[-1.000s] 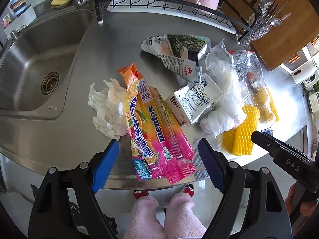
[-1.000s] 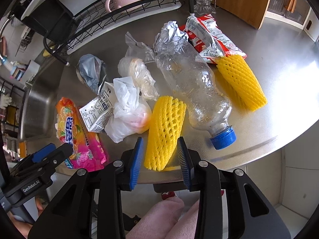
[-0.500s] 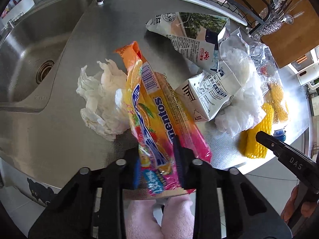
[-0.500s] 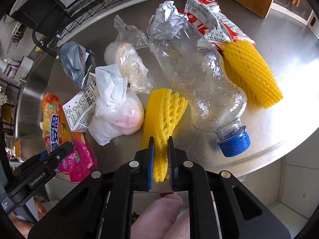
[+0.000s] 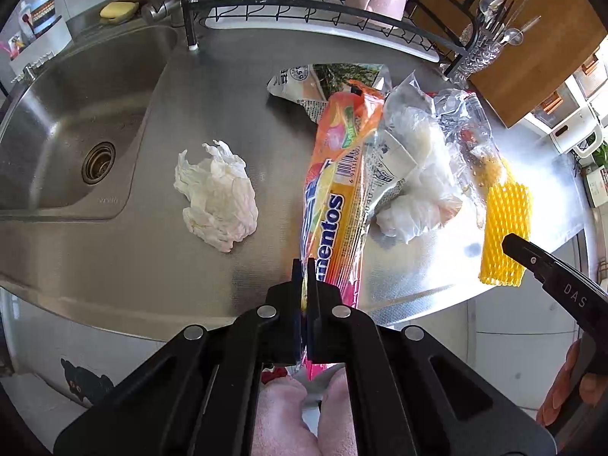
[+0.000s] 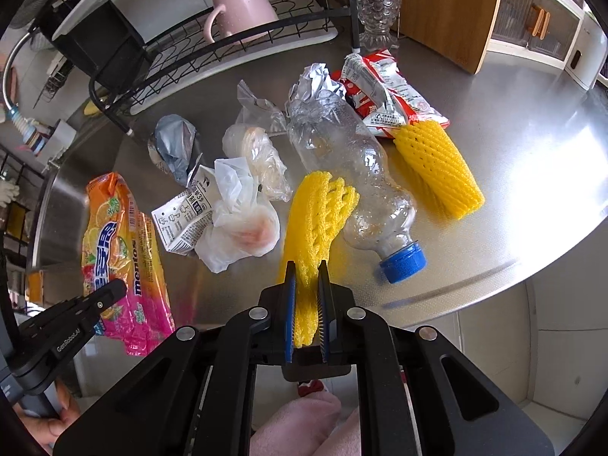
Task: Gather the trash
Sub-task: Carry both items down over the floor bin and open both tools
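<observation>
Left tongs (image 5: 304, 285) pinch Mentos wrapper (image 5: 334, 190), its end hidden; right tongs (image 6: 307, 296) squeeze yellow foam net (image 6: 311, 224)

the wrapper (image 5: 334, 205) in the left tongs (image 5: 304, 285) is orange, yellow and pink with blue lettering and a black barcode. left of it, a white tissue (image 5: 216, 197). the net (image 6: 311, 228) in the right tongs (image 6: 307, 296) is yellow, a lattice weave. just right, a clear bottle (image 6: 342, 159) with a blue cap (image 6: 402, 262). beyond it, a red-and-white packet (image 6: 383, 95). pads (image 6: 289, 311) blue.
</observation>
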{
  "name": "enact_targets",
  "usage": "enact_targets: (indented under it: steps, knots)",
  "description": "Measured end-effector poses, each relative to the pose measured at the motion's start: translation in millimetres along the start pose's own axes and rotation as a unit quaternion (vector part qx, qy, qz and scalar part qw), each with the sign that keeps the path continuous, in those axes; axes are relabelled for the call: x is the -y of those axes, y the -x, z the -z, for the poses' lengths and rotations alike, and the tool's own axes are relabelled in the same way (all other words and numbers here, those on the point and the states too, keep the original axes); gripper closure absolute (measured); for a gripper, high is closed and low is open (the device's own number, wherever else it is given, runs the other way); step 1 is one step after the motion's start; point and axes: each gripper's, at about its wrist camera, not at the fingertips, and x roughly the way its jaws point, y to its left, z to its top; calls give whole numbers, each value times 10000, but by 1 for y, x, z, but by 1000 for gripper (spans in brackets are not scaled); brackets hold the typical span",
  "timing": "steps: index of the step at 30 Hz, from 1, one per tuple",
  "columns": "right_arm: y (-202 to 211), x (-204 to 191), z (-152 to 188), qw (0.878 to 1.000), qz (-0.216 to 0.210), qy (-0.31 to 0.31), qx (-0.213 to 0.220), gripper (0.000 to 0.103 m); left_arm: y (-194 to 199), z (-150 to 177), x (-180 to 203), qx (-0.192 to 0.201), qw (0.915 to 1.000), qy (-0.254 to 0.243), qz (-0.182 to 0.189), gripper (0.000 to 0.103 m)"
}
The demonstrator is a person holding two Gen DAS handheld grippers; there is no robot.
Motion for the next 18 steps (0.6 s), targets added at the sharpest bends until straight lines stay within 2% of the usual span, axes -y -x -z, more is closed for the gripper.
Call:
enact_targets:
  steps: [3,10,15,18]
  knots:
    - [20,1,11,9998,-70,-6,170,92,16,6,5,89,9999,-44,-17,103]
    - [54,-11,41,9974,-347,412,480,92,45,42,13,267,9996,-116,-39,103]
    - [49,-10,81,9952,-428,813,344,92,50,85,22,287,9994,-66,-193,103]
    - [36,1,110,9952,-501,843,65,92,44,122,28,179,9994,-90,-282,103]
